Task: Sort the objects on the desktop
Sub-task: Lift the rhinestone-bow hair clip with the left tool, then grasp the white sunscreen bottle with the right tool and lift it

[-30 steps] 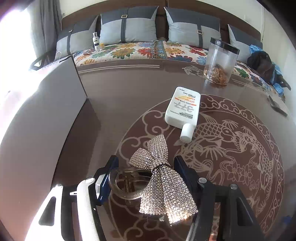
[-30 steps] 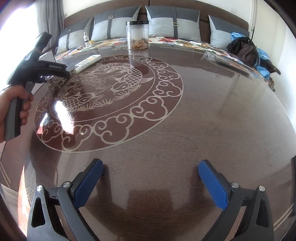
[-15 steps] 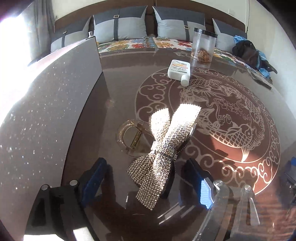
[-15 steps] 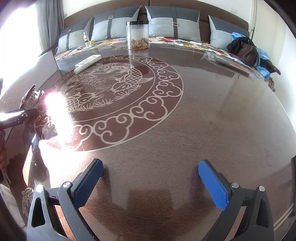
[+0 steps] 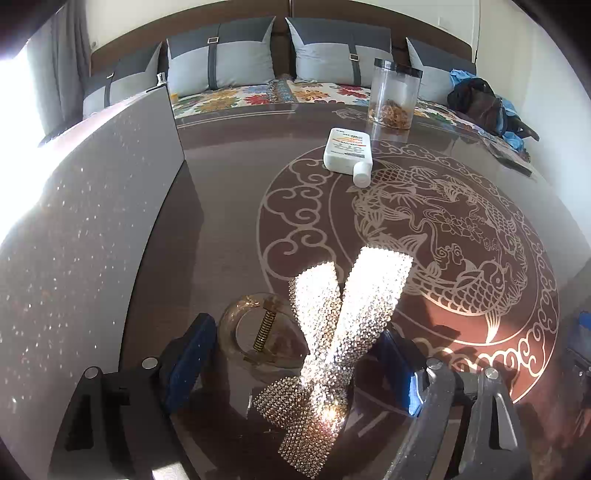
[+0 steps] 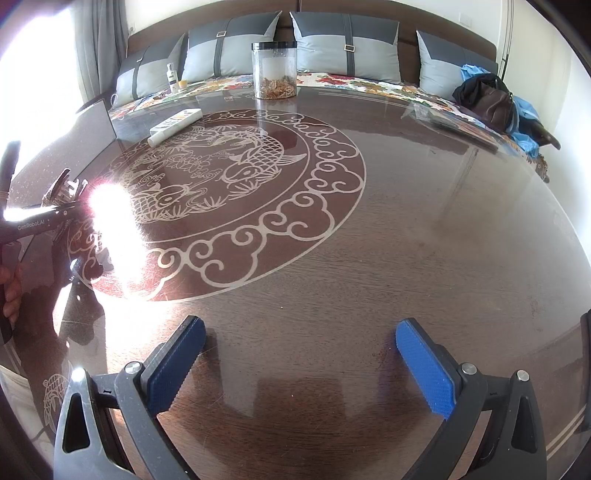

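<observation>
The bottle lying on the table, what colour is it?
White, with an orange-striped label, seen best in the left wrist view: bottle.

Only one marking reads clearly: "GenRobot.AI" in pale letters along the black arm of the handheld left gripper [image 6: 68, 218], at the left edge of the right wrist view. The flat white plastic bottle [image 5: 346, 149] with orange stripes carries print, too small and inverted to read.

Dark glossy table [image 6: 424, 229] inlaid with a pale fish-and-cloud medallion [image 6: 236, 177]. Beyond its far edge, a sofa [image 5: 332, 88] with grey cushions [image 5: 221, 59] and floral cover. Cream wall [image 6: 543, 29] right, grey curtain [image 6: 96, 48] and glaring window [image 6: 33, 66] left.
</observation>
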{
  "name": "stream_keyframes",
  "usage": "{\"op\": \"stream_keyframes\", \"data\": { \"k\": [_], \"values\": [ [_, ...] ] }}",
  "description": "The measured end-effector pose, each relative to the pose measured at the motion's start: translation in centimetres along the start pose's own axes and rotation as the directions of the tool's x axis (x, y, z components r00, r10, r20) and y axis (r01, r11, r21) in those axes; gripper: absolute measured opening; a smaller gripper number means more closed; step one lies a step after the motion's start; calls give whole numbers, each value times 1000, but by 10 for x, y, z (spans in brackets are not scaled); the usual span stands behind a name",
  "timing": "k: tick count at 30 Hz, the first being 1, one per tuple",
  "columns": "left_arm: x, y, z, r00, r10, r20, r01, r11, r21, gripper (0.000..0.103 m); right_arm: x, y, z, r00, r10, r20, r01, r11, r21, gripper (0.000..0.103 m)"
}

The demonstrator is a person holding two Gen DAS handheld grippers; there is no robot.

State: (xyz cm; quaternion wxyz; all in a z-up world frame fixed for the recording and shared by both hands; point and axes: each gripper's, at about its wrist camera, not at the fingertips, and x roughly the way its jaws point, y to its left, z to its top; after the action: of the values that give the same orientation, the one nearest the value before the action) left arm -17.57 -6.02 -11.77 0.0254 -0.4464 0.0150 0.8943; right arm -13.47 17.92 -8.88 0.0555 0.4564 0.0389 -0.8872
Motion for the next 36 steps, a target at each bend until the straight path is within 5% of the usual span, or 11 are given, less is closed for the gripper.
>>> {"op": "stream_keyframes", "data": {
  "k": [4, 11, 18, 22, 24, 25, 32, 34, 36],
  "values": [
    [0, -1, 0, 1000, 3, -1, -3, 1000, -1, 86, 17, 21, 40, 995, 69, -65, -71, 997, -34, 103],
    [1, -1, 0, 1000, 5, -1, -5, 1000, -1, 86, 88, 112, 197, 948, 277, -158, -277, 961, 27, 103],
    [0, -1, 0, 1000, 5, -1, -5, 1000, -1, 86, 166, 166, 266, 942, 217, -257, -197, 975, 103, 103],
    [0, 0, 0, 1000, 4, -1, -4, 1000, -2, 86, 176, 186, 276, 956, 160, -245, -155, 987, 40, 97],
    [0, 0, 0, 1000, 5, -1, -5, 1000, -2, 86, 168, 194, 275, 971, 110, -212, -125, 990, -58, 60],
    [0, 0, 0, 1000, 5, -1, -5, 1000, -2, 86, 165, 193, 272, 972, 111, -207, -133, 987, -91, 54],
    [-1, -1, 1, 1000, 0, 1, 0, 1000, -2, 84, 112, 149, 189, 975, 139, -173, -174, 962, -208, 52],
    [-3, -5, 0, 1000, -12, 13, 12, 1000, 19, 68, 84, 130, 148, 980, 135, -144, -167, 956, -240, 52],
    [-7, -11, -3, 1000, -14, 17, 13, 999, 31, 63, 52, 109, 104, 983, 144, -114, -167, 957, -236, 52]
  ]
}}
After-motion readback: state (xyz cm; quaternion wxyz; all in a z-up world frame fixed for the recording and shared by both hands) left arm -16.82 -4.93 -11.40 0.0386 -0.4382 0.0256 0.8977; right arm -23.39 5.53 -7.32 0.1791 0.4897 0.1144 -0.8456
